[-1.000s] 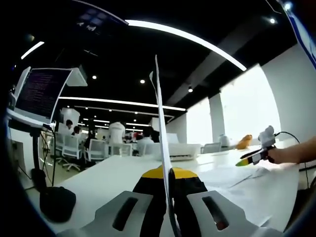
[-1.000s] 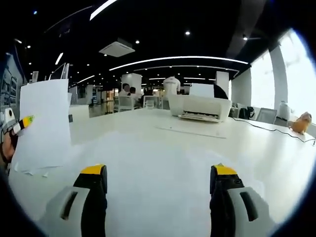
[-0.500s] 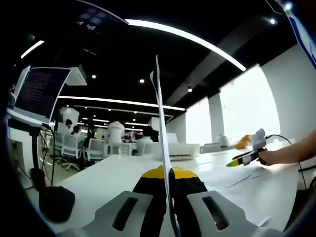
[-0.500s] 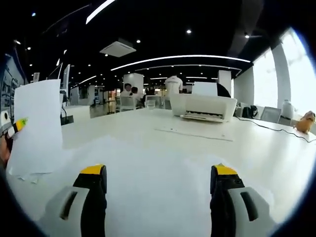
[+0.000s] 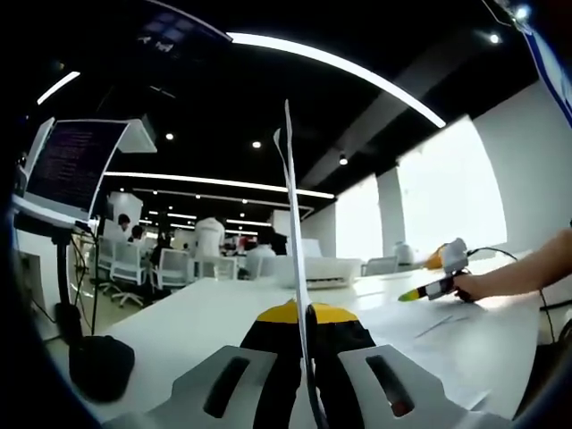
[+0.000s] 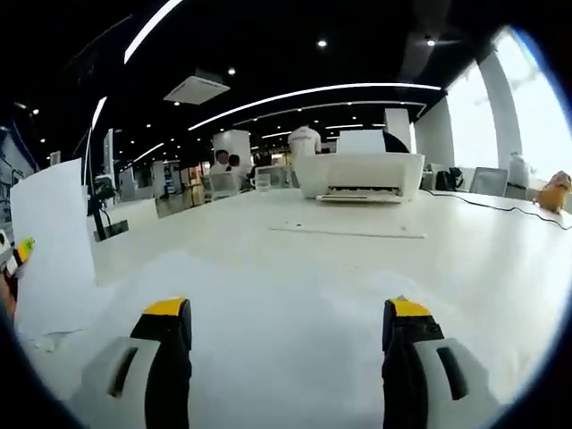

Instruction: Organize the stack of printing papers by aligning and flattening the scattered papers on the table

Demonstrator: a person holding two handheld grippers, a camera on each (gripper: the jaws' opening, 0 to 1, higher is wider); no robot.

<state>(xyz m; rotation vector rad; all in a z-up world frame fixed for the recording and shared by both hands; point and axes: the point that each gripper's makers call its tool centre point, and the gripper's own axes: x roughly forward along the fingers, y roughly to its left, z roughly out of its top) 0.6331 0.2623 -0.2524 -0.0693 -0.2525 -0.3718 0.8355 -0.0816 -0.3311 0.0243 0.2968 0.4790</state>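
Over the white table (image 6: 295, 295), the left gripper (image 5: 304, 344) pinches a stack of printing papers (image 5: 292, 232) upright on edge, while the right gripper (image 6: 286, 344) hovers wide apart, holding nothing. Risk: with only one pinch point, sheets could fan out or slip crooked.

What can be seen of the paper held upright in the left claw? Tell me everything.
The paper is thin white sheets, seen edge-on in the left gripper view, rising from between the shut jaws of the left claw; at least two edges show near the top. In the right gripper view its broad blank face shows, standing upright at the left side of the white table, its lower edge at the tabletop, slightly uneven.
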